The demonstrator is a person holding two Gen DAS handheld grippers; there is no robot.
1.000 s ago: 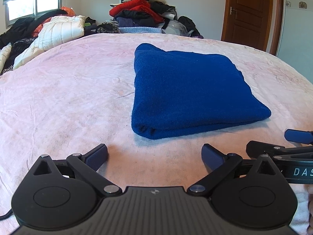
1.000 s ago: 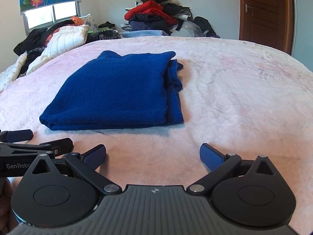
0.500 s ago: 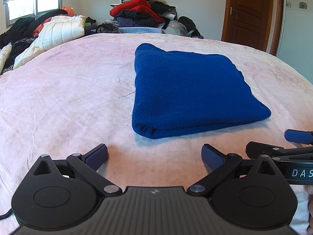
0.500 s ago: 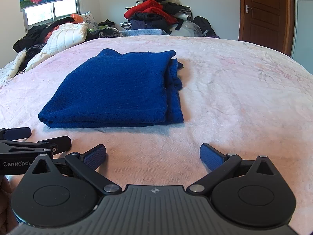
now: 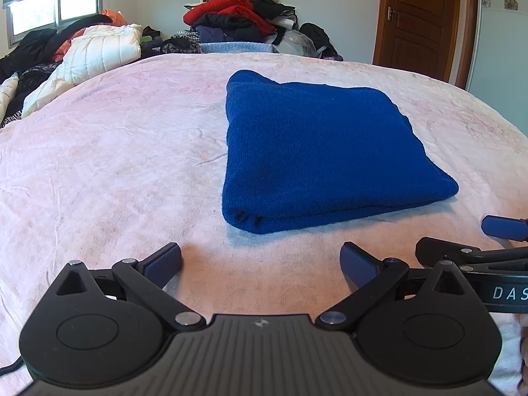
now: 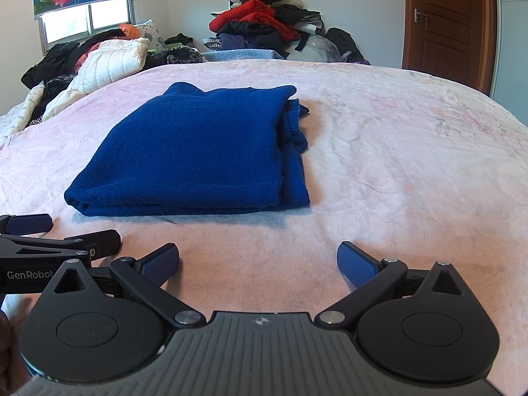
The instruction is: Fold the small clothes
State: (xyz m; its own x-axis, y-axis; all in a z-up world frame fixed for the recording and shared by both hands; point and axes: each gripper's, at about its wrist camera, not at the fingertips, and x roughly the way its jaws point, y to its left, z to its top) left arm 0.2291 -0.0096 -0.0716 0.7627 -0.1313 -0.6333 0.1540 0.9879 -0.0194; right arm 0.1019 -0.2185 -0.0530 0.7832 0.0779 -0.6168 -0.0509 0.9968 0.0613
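Note:
A blue knit garment (image 5: 316,151) lies folded into a flat rectangle on the pink bedspread (image 5: 109,165). In the right wrist view the garment (image 6: 198,151) shows stacked layers along its right edge. My left gripper (image 5: 260,264) is open and empty, just short of the garment's near fold. My right gripper (image 6: 257,262) is open and empty, also in front of the garment's near edge. Each gripper shows at the edge of the other's view: the right one at the right (image 5: 468,250), the left one at the left (image 6: 59,241).
A heap of clothes (image 5: 241,16) is piled at the far side of the bed. A white quilted jacket and dark clothes (image 5: 89,52) lie at the far left. A wooden door (image 5: 422,16) stands at the back right. A window (image 6: 85,19) is at the back left.
The right wrist view has drifted slightly, so the garment sits a little lower in it. The garment has not moved. Both grippers stay open.

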